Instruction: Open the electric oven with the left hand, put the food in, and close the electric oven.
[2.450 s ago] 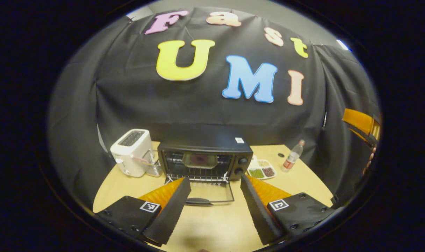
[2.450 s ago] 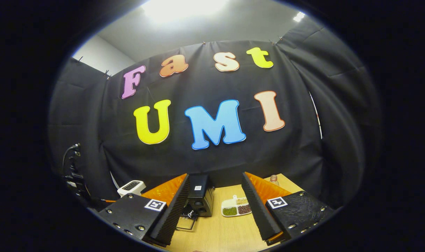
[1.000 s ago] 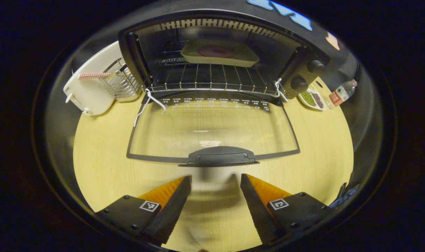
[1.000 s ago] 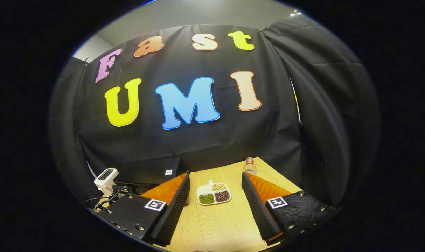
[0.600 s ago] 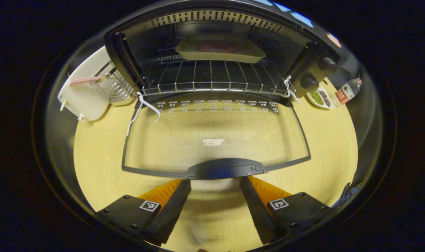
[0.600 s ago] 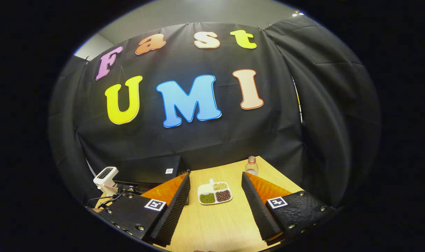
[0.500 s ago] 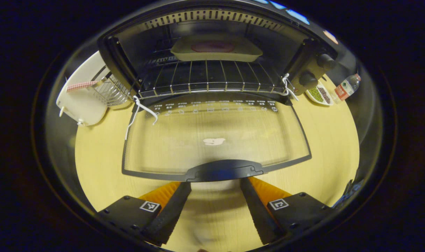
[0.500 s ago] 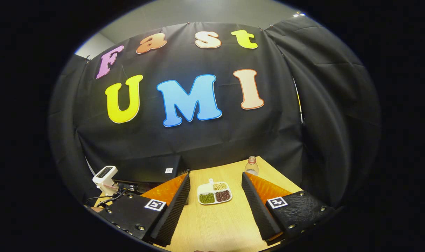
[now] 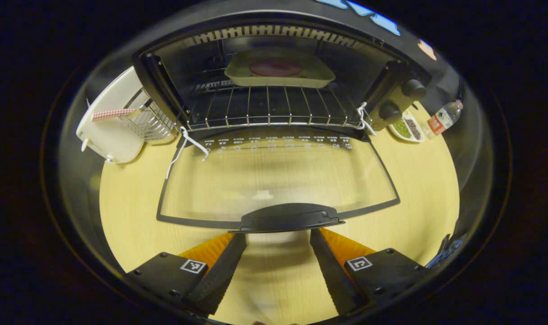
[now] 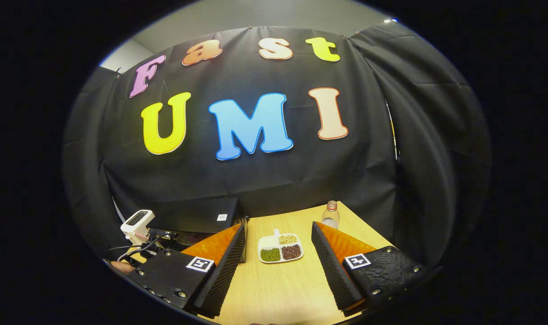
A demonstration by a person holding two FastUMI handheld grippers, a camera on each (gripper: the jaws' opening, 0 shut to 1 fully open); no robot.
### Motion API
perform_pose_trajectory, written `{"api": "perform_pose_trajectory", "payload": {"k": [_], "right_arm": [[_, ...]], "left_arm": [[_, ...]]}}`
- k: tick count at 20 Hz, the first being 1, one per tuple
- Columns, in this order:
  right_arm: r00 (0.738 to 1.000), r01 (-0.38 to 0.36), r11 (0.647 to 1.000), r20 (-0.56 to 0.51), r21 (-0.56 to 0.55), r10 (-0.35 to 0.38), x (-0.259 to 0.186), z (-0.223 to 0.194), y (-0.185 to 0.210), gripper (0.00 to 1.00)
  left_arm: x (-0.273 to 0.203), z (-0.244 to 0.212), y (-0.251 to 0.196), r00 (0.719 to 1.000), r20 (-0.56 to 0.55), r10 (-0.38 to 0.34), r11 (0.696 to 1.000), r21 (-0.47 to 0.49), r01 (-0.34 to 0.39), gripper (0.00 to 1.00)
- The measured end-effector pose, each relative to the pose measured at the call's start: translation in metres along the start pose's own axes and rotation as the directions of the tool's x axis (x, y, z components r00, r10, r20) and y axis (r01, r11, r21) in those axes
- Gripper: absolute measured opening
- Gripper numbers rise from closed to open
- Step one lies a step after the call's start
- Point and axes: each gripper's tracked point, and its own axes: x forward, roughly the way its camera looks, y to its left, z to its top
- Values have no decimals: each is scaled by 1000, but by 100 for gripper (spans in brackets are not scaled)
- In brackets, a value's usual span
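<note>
The black electric oven (image 9: 391, 85) stands open, its glass door (image 9: 278, 176) folded down flat toward me. Inside, a cream tray (image 9: 242, 74) holding a dark red round piece of food (image 9: 276, 67) rests on the wire rack (image 9: 269, 108). My left gripper (image 9: 277, 235) is open, its fingertips right at the door's black handle (image 9: 290, 217), whose front edge covers them a little. My right gripper (image 10: 278, 229) hangs open above the table (image 10: 278, 289) with nothing between its fingers; the oven's top (image 10: 197, 214) lies to its left.
A white toaster (image 9: 104, 124) and a wire basket (image 9: 150, 119) stand left of the oven. To the oven's right sit a sectioned dish of beans (image 9: 407, 128) (image 10: 280, 248) and a plastic bottle (image 9: 441, 119) (image 10: 331, 214). Cables lie near the toaster (image 10: 136, 221).
My left gripper came in low from far back, right up to the open door's handle, then tilted up slightly. The right gripper lowered and swung right, staying open.
</note>
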Motion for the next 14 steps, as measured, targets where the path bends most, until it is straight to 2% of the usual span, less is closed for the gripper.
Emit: {"api": "perform_pose_trajectory", "payload": {"k": [3,7,9,10,14], "right_arm": [[1000,-15,1000,3,-2,15,-3,1,5,90],[1000,-25,1000,-3,-1,25,-3,-1,7,90],[1000,-25,1000,-1,-1,25,-5,0,7,90],[1000,-25,1000,-1,2,25,-5,0,7,90],[1000,-25,1000,-5,13,25,-5,-2,6,90]], "left_arm": [[-10,2,-1,1000,29,-1,1000,9,1,94],[-24,8,-2,997,71,-1,1000,1,1,100],[-31,10,-3,996,87,-4,1000,0,4,97],[-35,13,-4,995,100,-6,1000,1,6,100],[-43,22,-8,990,143,-3,1000,-3,4,98]]}}
